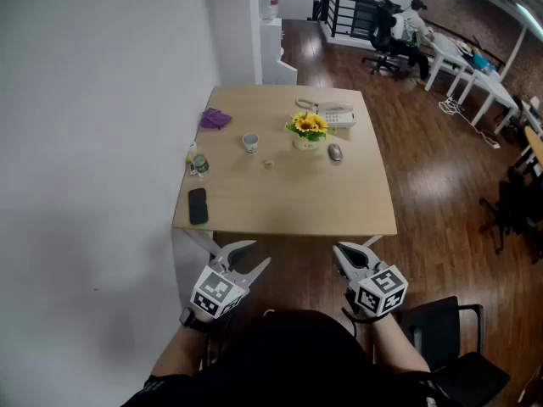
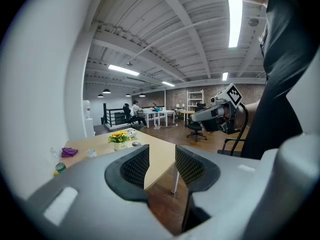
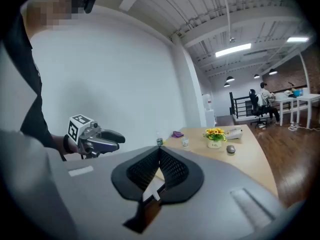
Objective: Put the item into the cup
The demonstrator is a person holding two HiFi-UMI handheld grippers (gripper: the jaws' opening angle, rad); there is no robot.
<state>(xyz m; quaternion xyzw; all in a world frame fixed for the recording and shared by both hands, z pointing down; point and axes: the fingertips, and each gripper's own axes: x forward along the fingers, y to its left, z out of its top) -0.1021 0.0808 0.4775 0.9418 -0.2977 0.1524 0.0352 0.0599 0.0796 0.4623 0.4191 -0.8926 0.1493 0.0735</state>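
Observation:
A small white cup (image 1: 250, 143) stands on the wooden table (image 1: 288, 202), left of a pot of yellow flowers (image 1: 309, 130). A tiny pale item (image 1: 268, 164) lies just in front of the cup; its shape is too small to make out. Both grippers hang below the table's near edge, well short of the cup. My left gripper (image 1: 257, 253) is open, with nothing between its pads (image 2: 135, 166). My right gripper (image 1: 355, 250) is shut and empty, its pads (image 3: 172, 166) meeting at the tips. The cup (image 3: 185, 142) also shows far off in the right gripper view.
On the table are a purple cloth (image 1: 215, 119), a small bottle (image 1: 198, 166), a black phone (image 1: 198, 205), a desk telephone (image 1: 335, 114) and a mouse (image 1: 335, 152). A white wall runs along the left. A black chair (image 1: 450, 337) stands at my right.

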